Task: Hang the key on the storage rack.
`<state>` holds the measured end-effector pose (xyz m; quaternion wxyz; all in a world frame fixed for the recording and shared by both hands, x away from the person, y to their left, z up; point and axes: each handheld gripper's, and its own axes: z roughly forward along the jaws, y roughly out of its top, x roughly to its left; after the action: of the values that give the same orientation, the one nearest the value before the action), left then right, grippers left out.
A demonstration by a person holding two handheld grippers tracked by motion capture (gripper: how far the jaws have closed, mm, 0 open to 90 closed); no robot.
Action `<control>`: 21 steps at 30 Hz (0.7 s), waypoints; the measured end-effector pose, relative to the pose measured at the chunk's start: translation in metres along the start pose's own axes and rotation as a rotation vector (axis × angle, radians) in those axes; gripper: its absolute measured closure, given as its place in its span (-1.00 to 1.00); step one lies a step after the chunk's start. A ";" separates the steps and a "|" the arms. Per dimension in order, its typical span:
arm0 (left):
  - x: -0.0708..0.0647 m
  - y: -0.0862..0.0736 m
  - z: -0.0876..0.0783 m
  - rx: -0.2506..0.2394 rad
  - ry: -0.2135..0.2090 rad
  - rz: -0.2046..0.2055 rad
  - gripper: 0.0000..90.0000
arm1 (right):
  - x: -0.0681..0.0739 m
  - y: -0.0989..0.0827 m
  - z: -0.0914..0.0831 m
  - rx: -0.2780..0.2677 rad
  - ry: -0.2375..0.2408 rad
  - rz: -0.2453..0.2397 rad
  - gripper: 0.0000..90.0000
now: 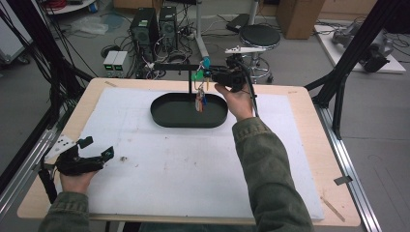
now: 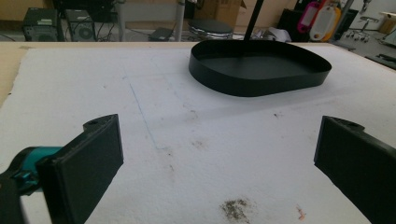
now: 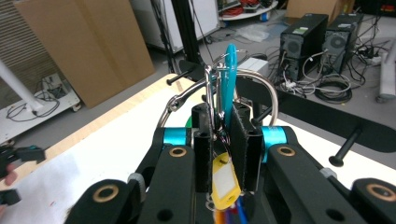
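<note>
My right gripper is held up over the far rim of the black oval tray, beside the black stand's crossbar. In the right gripper view its jaws are shut on a bunch of key rings with a blue carabiner sticking up and a yellow tag hanging below. Coloured tags dangle from the bunch above the tray. My left gripper rests at the mat's near left, open with nothing between its pads.
The stand's black bar with short pegs lies just past the held bunch. A white mat covers the wooden table. Computer towers, cables and a stool stand on the floor beyond.
</note>
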<state>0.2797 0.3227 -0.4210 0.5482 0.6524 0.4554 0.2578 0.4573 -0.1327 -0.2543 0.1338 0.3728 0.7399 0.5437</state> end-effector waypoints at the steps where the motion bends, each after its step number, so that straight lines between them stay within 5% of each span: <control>1: 0.000 0.000 0.000 0.000 0.000 0.000 -0.96 | -0.001 0.000 0.002 0.003 -0.006 0.008 0.79; 21: 0.002 0.000 0.002 0.000 -0.001 -0.006 -0.96 | -0.010 -0.006 0.043 0.040 -0.053 0.041 0.79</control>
<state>0.2823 0.3233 -0.4222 0.5492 0.6510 0.4573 0.2558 0.4876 -0.1101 -0.2774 0.1346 0.4047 0.7391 0.5213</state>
